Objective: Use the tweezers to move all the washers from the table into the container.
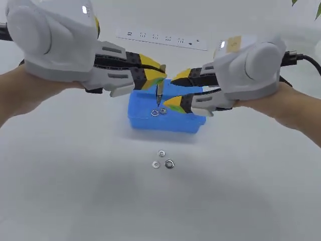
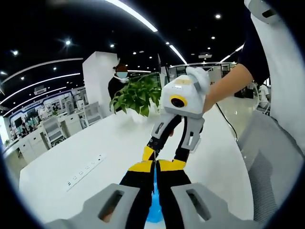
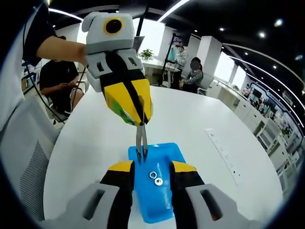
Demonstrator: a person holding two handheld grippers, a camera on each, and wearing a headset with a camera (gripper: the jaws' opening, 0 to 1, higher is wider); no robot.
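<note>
Small silver metal washers: two lie in the blue plastic container, three are left on the white counter near it. Your left tool clamps the thin metal tweezers above the container; your right tool stands open

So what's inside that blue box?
Two washers lie on the floor of the blue container, with the tweezers hanging above. The left tool and right tool cover its far end.

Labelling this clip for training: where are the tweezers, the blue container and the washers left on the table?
tweezers [image 3: 141,139]: right gripper view, mid shaft.
blue container [image 1: 170,123]: head view, front wall.
washers on the table [image 1: 169,163]: head view, rightmost washer.
</note>
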